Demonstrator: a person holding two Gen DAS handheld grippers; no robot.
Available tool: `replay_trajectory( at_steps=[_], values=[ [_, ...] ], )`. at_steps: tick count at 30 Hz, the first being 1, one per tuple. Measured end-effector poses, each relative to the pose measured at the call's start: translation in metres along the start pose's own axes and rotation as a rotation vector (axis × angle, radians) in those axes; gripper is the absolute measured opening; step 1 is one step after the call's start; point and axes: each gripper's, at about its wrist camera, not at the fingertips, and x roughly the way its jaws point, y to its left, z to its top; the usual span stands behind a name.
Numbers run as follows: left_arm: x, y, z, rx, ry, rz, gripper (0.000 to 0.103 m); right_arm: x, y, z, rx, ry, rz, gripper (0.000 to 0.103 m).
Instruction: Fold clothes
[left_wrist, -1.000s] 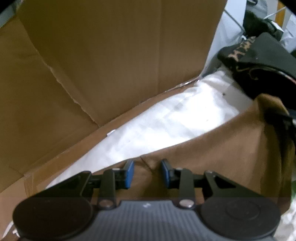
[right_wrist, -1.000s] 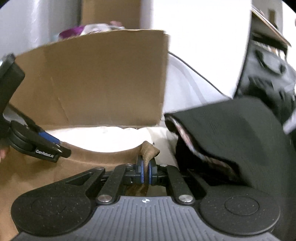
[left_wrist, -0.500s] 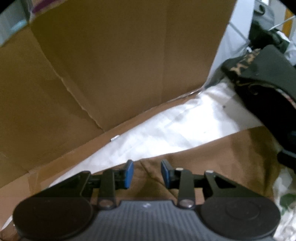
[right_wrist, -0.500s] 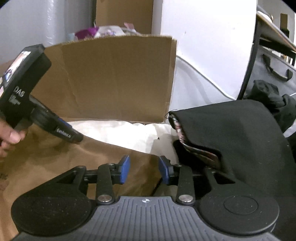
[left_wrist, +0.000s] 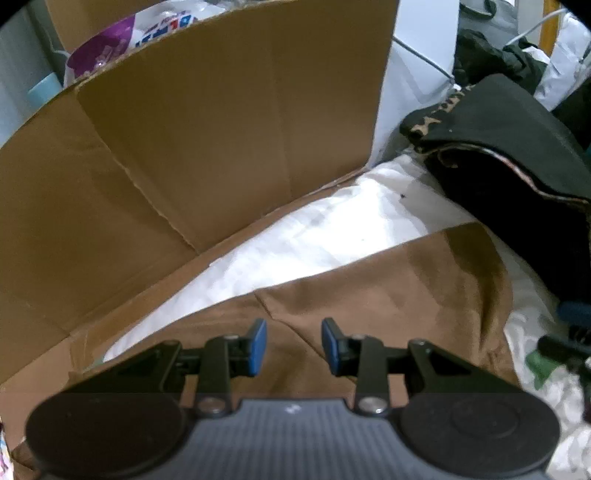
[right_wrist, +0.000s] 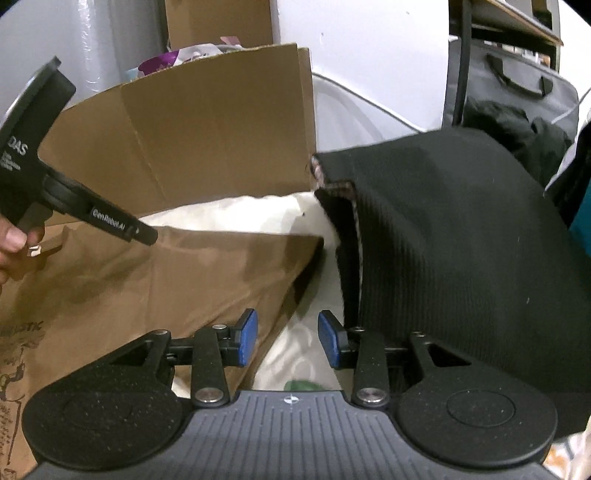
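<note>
A brown garment (left_wrist: 388, 295) lies spread on a white sheet (left_wrist: 332, 229), its right edge folded over. My left gripper (left_wrist: 293, 347) hovers over the garment's near part, open, with nothing pinched between its blue pads. In the right wrist view, my right gripper (right_wrist: 288, 339) is open at the brown garment's (right_wrist: 166, 280) right edge. Its left pad is over the cloth and bare white sheet (right_wrist: 303, 354) shows between the pads. My left gripper (right_wrist: 144, 234) shows there at upper left, in a person's hand (right_wrist: 11, 240).
A tall cardboard box flap (left_wrist: 221, 129) stands behind the sheet. A pile of folded black clothes (right_wrist: 461, 240) sits right beside the brown garment. Bags and dark clothes (right_wrist: 517, 122) crowd the far right. Printed lettering (right_wrist: 18, 350) marks the brown garment's lower left.
My right gripper let go of the brown garment's corner, opened and drew back to the right. The corner now lies flat. My left gripper lifted back a little, still open.
</note>
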Motion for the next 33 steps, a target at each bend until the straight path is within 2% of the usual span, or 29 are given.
replay_trajectory(
  at_steps=[5,10,13,18,24,25,26,28,29,33],
  values=[
    [0.0,-0.002,-0.001,-0.01,0.01,0.003,0.035,0.011,0.002,-0.01,0.029,0.036,0.04,0.043],
    [-0.001,-0.002,-0.004,-0.04,0.0,-0.01,0.035,0.019,-0.011,-0.014,0.176,0.091,0.11,0.043],
    [-0.003,-0.002,-0.012,-0.042,0.0,-0.014,0.035,0.021,-0.009,-0.023,0.206,0.123,0.144,0.043],
    [-0.014,-0.001,-0.026,-0.063,-0.01,-0.024,0.035,0.024,0.0,-0.03,0.21,0.136,0.157,0.043],
    [-0.031,-0.009,-0.046,-0.079,-0.026,-0.051,0.036,0.039,0.001,-0.032,0.276,0.178,0.172,0.042],
    [-0.033,-0.011,-0.049,-0.078,-0.025,-0.057,0.036,0.041,-0.001,-0.032,0.295,0.18,0.175,0.04],
    [-0.034,-0.014,-0.053,-0.077,-0.023,-0.066,0.036,0.041,-0.002,-0.031,0.308,0.181,0.176,0.024],
    [-0.037,-0.02,-0.059,-0.075,-0.018,-0.084,0.036,0.04,-0.004,-0.029,0.301,0.18,0.17,0.006],
    [-0.038,-0.023,-0.062,-0.074,-0.017,-0.092,0.036,0.038,-0.005,-0.027,0.294,0.171,0.17,0.001],
    [-0.04,-0.036,-0.068,-0.071,-0.011,-0.117,0.036,0.026,-0.009,-0.018,0.245,0.116,0.128,0.0]
  ],
)
